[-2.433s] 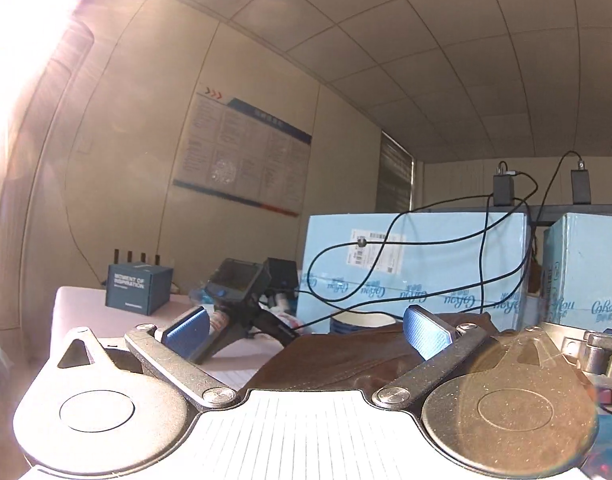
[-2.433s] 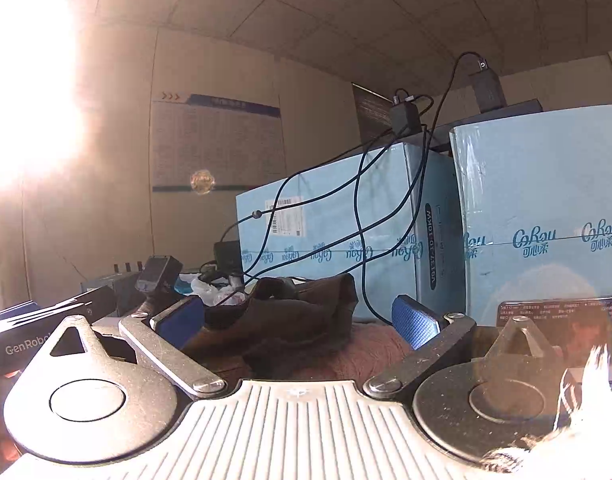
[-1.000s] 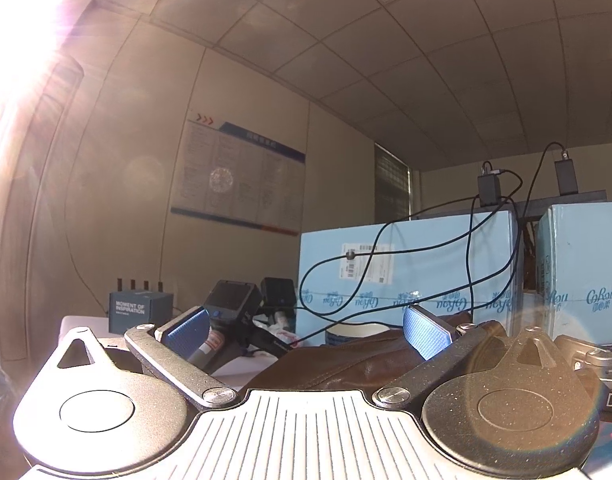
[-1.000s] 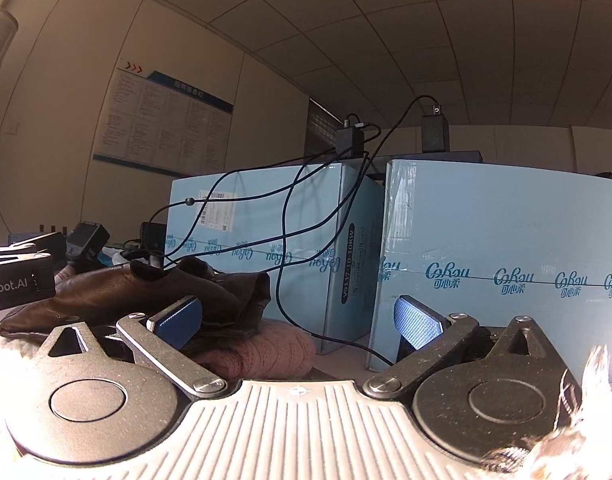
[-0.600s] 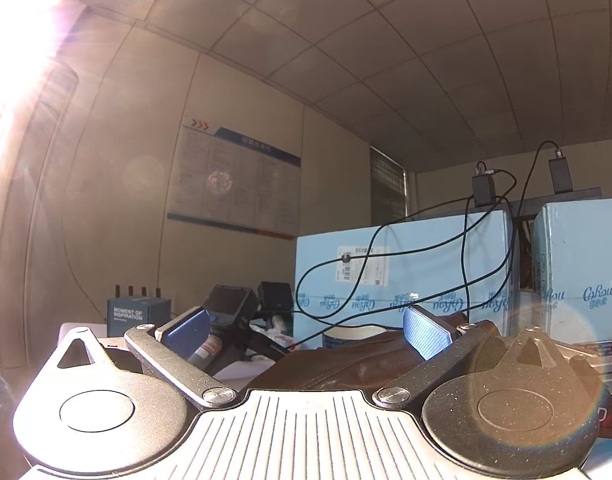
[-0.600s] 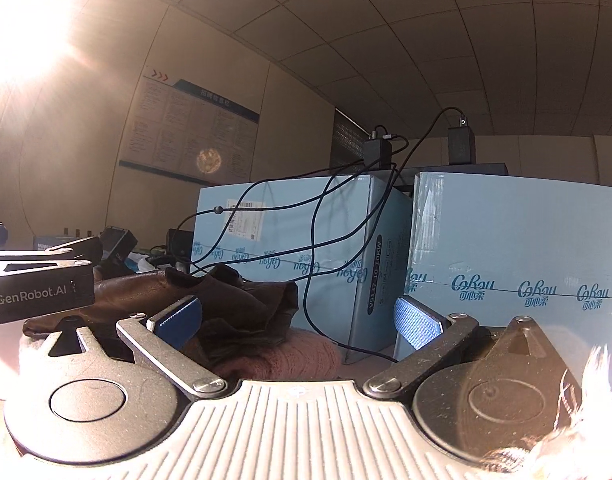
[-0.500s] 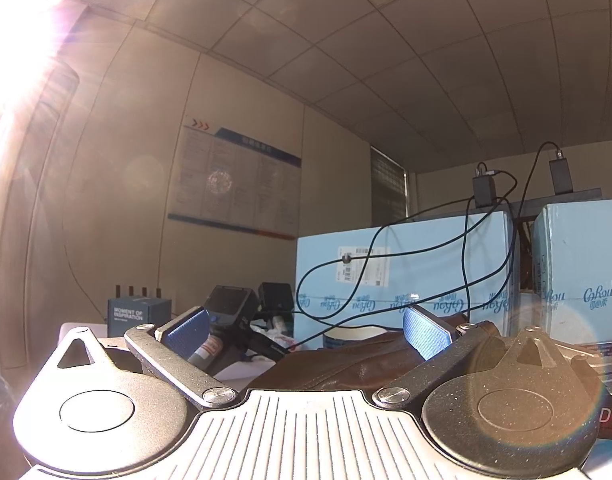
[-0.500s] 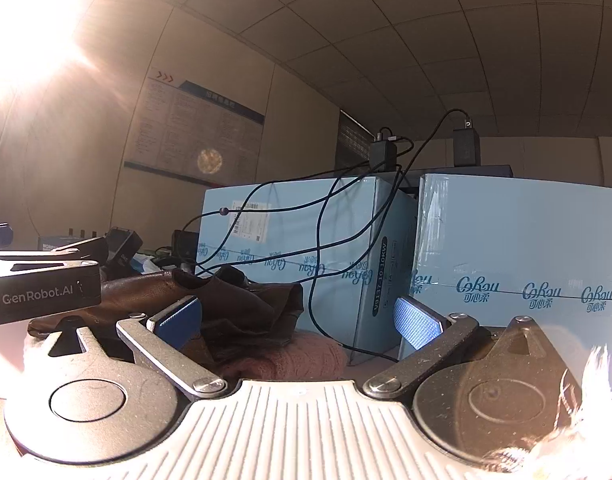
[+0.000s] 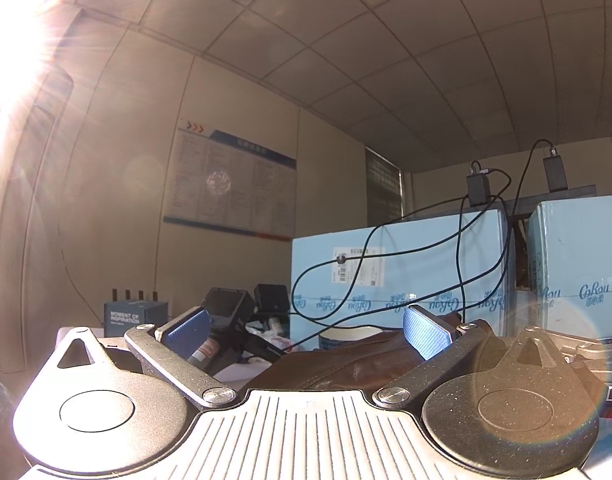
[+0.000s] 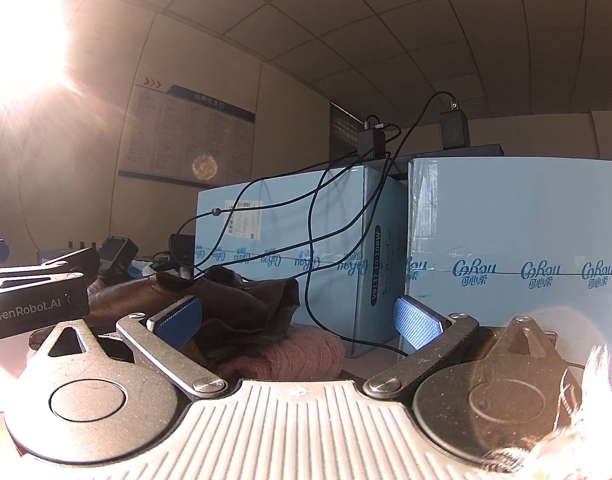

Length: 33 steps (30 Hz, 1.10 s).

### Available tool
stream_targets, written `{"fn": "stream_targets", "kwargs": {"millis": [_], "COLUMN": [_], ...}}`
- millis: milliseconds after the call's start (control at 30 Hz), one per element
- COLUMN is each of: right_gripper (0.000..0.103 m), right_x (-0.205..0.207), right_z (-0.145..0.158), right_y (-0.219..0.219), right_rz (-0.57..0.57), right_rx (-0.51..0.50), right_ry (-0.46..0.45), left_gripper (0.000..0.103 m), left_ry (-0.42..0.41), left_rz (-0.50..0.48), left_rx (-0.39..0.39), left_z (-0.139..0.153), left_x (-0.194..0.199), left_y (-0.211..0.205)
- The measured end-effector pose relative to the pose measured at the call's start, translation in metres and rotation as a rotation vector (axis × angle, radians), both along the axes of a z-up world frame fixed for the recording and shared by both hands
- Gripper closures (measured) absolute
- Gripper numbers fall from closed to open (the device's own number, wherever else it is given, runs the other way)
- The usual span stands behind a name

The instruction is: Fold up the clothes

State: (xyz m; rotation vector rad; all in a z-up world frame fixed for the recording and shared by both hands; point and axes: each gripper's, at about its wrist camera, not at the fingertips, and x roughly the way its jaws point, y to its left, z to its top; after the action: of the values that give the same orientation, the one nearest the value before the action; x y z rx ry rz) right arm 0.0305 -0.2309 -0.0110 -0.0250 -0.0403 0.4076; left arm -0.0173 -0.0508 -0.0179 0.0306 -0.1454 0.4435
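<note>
Both tongs are spread apart and hold nothing. The left gripper (image 9: 306, 330) points over a dark brown leather garment (image 9: 346, 364), which lies just in front of it, between its blue fingertips (image 9: 424, 336). The right gripper (image 10: 298, 320) faces the same brown garment (image 10: 242, 300), heaped on a pink knitted piece (image 10: 298, 354) right ahead. Behind both stand light blue cartons (image 10: 514, 248) with black cables (image 10: 318, 216) hanging over them.

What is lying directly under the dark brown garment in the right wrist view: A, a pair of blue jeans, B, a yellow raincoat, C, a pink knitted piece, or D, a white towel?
C: a pink knitted piece shows beneath the crumpled dark brown garment, ahead of the open right gripper.
</note>
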Motion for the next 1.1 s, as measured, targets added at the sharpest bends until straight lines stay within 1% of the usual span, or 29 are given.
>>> {"fn": "stream_targets", "kwargs": {"millis": [133, 300, 733, 1100], "right_gripper": [0.0, 0.0, 0.0, 0.0], "right_x": [0.0, 0.002, 0.003, -0.017], "right_z": [0.0, 0.0, 0.0, 0.003], "right_y": [-0.002, -0.003, -0.006, -0.016], "right_rz": [-0.001, -0.015, -0.007, 0.029], "right_rx": [0.009, 0.016, 0.032, 0.115], "right_ry": [0.003, 0.016, 0.016, -0.124], "left_gripper": [0.0, 0.0, 0.0, 0.0], "left_ry": [-0.002, -0.025, -0.029, -0.019], "left_rz": [-0.004, -0.003, -0.002, -0.004], "left_rx": [0.002, -0.002, -0.005, -0.017], "left_z": [0.0, -0.001, -0.001, 0.001], "left_x": [0.0, -0.003, -0.002, -0.002], "left_y": [0.0, 0.0, 0.001, 0.004]}}
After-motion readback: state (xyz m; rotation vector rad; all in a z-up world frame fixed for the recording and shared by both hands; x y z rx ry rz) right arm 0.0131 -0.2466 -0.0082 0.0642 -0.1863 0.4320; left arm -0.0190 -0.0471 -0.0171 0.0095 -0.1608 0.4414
